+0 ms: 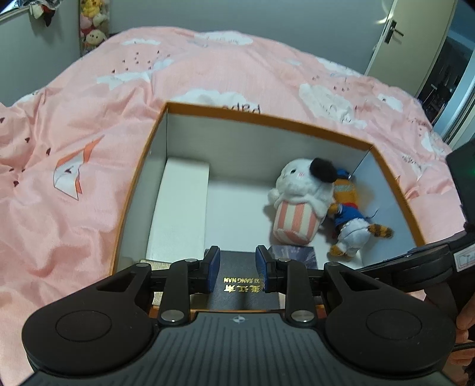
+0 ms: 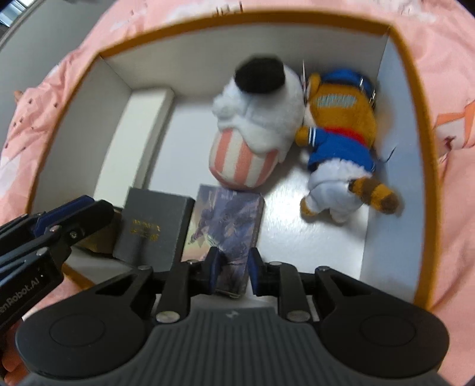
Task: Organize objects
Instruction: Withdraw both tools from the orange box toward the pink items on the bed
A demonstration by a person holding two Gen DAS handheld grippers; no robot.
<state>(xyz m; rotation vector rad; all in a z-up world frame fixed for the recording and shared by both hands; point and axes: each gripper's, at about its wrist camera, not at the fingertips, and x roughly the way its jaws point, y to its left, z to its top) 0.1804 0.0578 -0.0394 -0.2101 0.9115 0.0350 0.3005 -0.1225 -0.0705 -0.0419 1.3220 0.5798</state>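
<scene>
An orange-rimmed open box [image 1: 394, 172] [image 2: 415, 98] sits on the pink bed. Inside lie a white plush in a striped cup [image 1: 299, 205] [image 2: 252, 124], an orange plush in blue [image 1: 350, 213] [image 2: 341, 133], a white block [image 1: 181, 205] [image 2: 136, 133], a dark grey book with gold lettering [image 1: 243, 285] [image 2: 151, 228] and an illustrated purple box [image 1: 297, 252] [image 2: 225, 225]. My left gripper [image 1: 238, 268] straddles the grey book's near end, jaws slightly apart from it. My right gripper [image 2: 233, 268] straddles the purple box's near end, with a gap on the right side.
The pink cloud-print duvet [image 1: 89, 133] surrounds the box. Stuffed toys [image 1: 92, 26] hang at the far wall. A white door [image 1: 412, 38] stands open at the right. The left gripper's body shows in the right wrist view [image 2: 59, 225], beside the grey book.
</scene>
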